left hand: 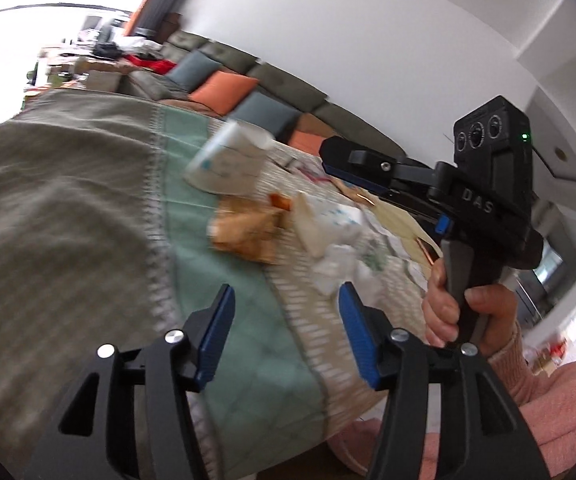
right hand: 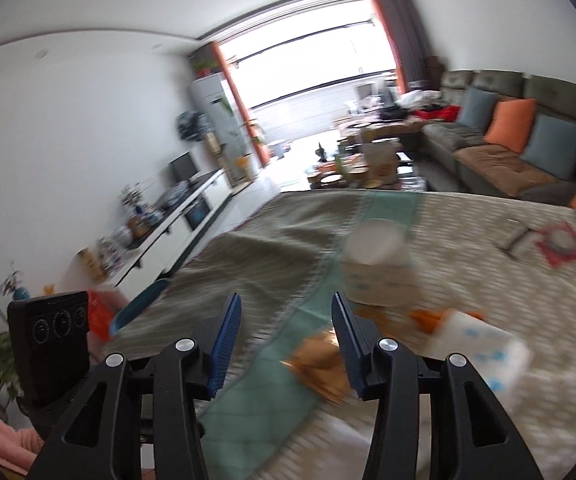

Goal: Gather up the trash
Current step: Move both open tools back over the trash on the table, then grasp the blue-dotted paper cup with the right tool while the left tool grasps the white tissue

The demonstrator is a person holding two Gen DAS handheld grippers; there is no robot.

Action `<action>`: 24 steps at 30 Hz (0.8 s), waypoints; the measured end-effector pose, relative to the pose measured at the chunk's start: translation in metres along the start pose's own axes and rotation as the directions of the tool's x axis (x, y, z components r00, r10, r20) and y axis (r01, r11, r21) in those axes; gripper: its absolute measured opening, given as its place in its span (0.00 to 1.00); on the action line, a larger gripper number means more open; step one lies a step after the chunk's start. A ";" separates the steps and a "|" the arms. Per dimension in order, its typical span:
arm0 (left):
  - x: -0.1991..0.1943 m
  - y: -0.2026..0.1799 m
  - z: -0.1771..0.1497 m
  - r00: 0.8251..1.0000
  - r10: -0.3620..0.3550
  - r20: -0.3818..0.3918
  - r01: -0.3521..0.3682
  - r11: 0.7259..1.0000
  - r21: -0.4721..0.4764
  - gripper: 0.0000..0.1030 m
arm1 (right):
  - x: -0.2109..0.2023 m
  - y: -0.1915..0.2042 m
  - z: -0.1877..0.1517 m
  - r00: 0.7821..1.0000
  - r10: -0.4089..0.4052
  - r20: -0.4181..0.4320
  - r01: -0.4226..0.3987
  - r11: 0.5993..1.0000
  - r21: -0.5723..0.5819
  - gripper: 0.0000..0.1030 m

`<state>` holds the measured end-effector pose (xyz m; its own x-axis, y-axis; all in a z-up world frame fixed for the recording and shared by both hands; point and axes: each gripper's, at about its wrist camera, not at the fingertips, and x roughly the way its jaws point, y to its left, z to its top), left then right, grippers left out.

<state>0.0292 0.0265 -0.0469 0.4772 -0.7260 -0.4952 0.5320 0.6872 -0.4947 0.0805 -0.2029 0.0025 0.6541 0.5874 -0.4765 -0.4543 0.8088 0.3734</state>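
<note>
On the cloth-covered tabletop [left hand: 67, 208] ahead of you the trash lies in a loose cluster: a paper cup [left hand: 229, 162] on its side, a crumpled brown wrapper [left hand: 247, 228] just beside it, and white crumpled tissue [left hand: 340, 256] nearer your right hand [left hand: 468, 312]. Both the left gripper [left hand: 283, 332] and the right gripper [right hand: 285, 340] have jaws wide apart and hold nothing. The cup looks light and thin-walled, so take it across the body, gently, or it will crush. The wrapper and tissue should be soft and almost weightless; pinch them at a raised fold. The pictures are blurred, so the wrapper is perhaps a paper bag.
</note>
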 end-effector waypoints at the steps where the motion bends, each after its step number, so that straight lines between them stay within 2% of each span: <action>1: 0.008 -0.005 0.000 1.000 -0.014 -0.014 0.014 1.000 0.007 0.56 | -0.007 -0.009 -0.002 1.000 -0.024 0.008 0.024 1.000 0.016 0.49; 7: 0.053 -0.027 0.003 0.993 -0.064 -0.095 0.069 0.997 0.047 0.58 | -0.035 -0.052 -0.018 0.991 -0.130 0.018 0.128 0.987 0.094 0.53; 11: 0.067 -0.034 0.002 0.989 -0.082 -0.120 0.089 0.995 0.047 0.58 | -0.053 -0.072 -0.031 0.983 -0.185 0.014 0.182 0.974 0.136 0.55; 18: 0.086 -0.035 0.007 0.987 -0.077 -0.139 0.082 0.996 0.031 0.56 | -0.064 -0.097 -0.055 0.977 -0.214 -0.014 0.213 0.957 0.198 0.58; 24: 0.097 -0.035 0.010 0.984 -0.087 -0.157 0.091 0.996 0.019 0.42 | -0.065 -0.111 -0.068 0.980 -0.195 -0.039 0.199 0.947 0.251 0.65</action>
<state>0.0645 -0.0684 -0.0706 0.3130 -0.7696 -0.5565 0.5864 0.6175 -0.5242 0.0473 -0.3287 -0.0615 0.7058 0.4191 -0.5712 -0.1486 0.8759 0.4591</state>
